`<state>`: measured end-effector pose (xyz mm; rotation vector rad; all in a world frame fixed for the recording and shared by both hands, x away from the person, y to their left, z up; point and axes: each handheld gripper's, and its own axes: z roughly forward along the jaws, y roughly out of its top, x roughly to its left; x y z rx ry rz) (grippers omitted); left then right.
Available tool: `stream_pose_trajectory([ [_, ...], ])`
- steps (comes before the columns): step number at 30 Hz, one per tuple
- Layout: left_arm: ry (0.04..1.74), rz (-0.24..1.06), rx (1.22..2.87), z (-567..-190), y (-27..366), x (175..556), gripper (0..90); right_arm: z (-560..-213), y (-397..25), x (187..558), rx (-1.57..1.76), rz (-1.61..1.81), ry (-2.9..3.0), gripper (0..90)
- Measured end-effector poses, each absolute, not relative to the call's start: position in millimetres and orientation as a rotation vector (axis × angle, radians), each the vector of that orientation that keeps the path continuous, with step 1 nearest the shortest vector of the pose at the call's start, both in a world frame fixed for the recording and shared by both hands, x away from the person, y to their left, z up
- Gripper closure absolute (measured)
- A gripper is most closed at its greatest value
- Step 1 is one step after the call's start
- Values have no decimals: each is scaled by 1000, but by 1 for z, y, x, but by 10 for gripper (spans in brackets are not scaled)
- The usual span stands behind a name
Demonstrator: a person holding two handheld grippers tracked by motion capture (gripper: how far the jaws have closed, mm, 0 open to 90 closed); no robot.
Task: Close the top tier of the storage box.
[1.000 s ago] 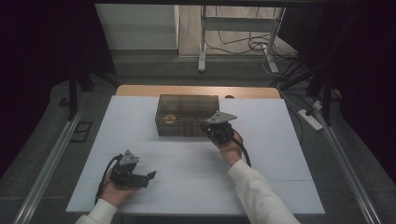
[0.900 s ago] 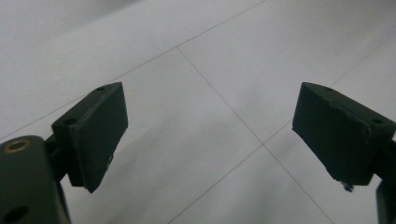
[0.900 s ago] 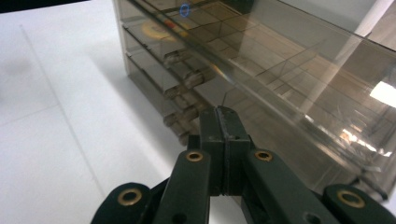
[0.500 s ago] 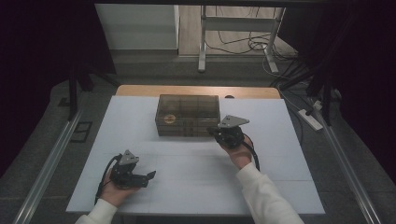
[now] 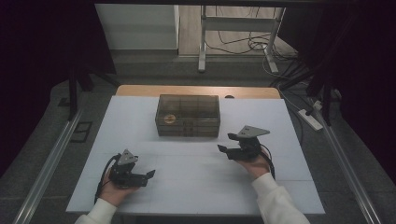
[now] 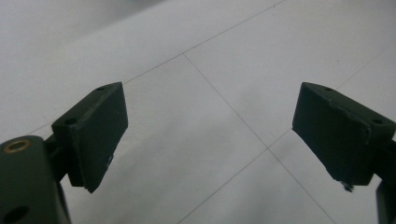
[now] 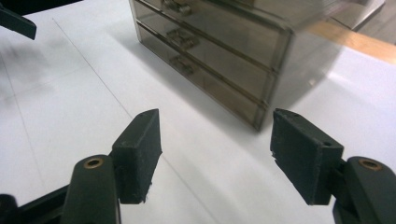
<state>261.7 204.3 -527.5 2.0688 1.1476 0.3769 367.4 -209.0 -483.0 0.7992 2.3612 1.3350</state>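
So the right gripper has just backed off the drawer box, fingers spread and empty. Box sits upper centre on the bench; left gripper idles open lower left.

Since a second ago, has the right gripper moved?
Yes. The right gripper has pulled back from the drawer box toward the person, jaws open.

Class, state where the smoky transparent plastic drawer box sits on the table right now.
In the high view the smoky transparent plastic drawer box sits mid-table toward the far edge of the white tabletop, beyond and slightly left of the right gripper.
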Motion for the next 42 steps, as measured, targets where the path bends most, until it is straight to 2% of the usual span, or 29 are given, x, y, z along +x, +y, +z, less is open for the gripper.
stream_pose_trajectory([
  [13,1148,360,2008,-525,205,261,107,-487,-273,326,824,1316,2306,305],
  [25,1155,352,1983,-525,207,262,107,-497,-319,303,881,1287,2266,284],
  [42,1142,365,1991,-525,206,262,107,-501,-327,299,865,1277,2273,284],
])
